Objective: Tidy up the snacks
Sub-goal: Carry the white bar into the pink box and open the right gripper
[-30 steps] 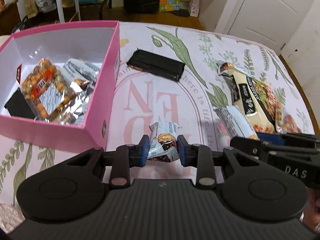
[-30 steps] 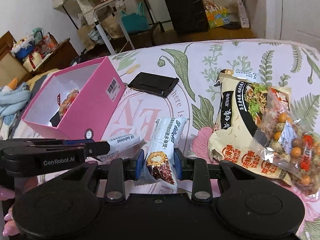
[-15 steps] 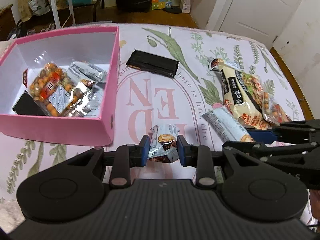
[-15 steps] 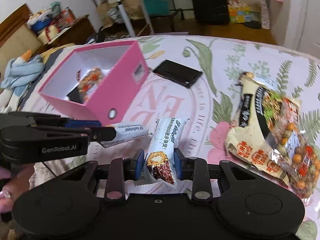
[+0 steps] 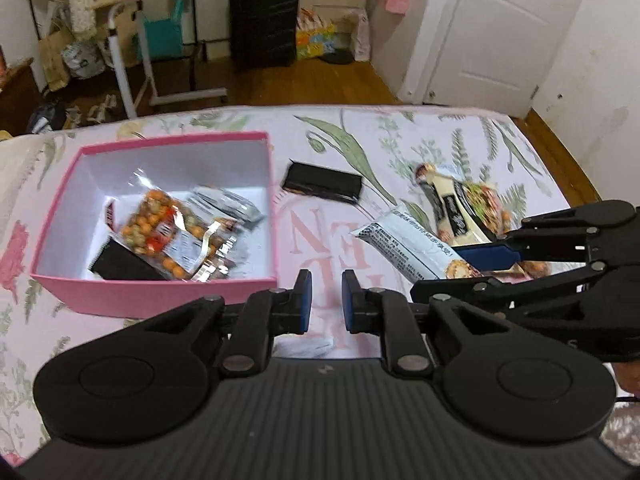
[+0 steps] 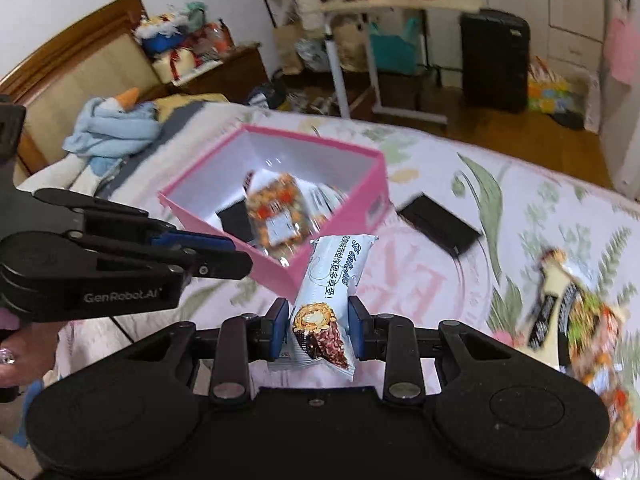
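Snacks: pink box (image 5: 152, 300) on flowered bedspread (image 5: 400, 128) holds peanut bag (image 5: 160, 236) & other packs; noodle bag (image 5: 460, 204) lies well to its right. R gripper (image 6: 318, 320) pinches white snack bar (image 6: 336, 268) above the bedspread, near the box. L gripper (image 5: 323, 300) jaws drawn together, empty.

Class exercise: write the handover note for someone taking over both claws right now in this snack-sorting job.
Left claw: closed, nothing between its pads. A small white wrapper shows just beneath it; I cannot tell whether it is caught or lying loose.
Right claw: shut on a white snack packet.
Done: the pink box holds a peanut bag, silver packets and a black packet.
Left: box the held packet, then the black pouch and noodle bag on the bedspread. Check the small wrapper.
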{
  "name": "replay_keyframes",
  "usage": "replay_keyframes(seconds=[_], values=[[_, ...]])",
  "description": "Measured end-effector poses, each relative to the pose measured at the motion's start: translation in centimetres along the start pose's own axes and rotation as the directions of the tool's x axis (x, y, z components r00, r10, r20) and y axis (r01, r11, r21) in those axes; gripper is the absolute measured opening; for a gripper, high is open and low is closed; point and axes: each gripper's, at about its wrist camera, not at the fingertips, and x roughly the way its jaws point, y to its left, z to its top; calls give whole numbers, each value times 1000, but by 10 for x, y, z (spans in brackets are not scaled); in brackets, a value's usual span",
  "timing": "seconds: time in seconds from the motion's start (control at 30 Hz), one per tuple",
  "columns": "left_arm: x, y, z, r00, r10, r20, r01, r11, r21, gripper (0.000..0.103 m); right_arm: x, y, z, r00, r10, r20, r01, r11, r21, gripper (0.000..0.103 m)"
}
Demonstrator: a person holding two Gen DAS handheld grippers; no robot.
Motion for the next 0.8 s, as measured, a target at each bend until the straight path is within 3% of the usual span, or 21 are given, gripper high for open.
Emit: replay_keyframes(seconds=[0.1,0.2,0.3,0.4,0.53,0.63,0.73,0.8], values=[[0,19,6,1000,-6,0,5,999,-41,15,5,6,10,1000,1,14,0,1000,-23,35],[10,30,4,999,-17,-38,16,1000,-25,15,12,4,12,1000,13,3,-13,1000,-11,35],[30,38,-3,993,-35,-108,37,999,15,16,23,1,7,1000,16,-19,-16,1000,6,35],[54,38,-16,986,9,-165,15,990,142,19,31,-3,0,999,13,-44,-12,1000,21,35],[82,34,-35,972,46,-232,39,937,347,23,37,-11,-6,998,0,-62,3,999,41,36],[101,32,-47,960,46,-275,90,882,462,33,39,-19,-10,997,-9,-72,13,998,62,36],[116,30,-57,956,36,-290,137,822,553,34,42,-25,-14,996,-20,-83,26,997,74,36],[126,31,-61,951,19,-309,172,796,580,43,44,-27,-16,995,-25,-93,32,996,79,36]])
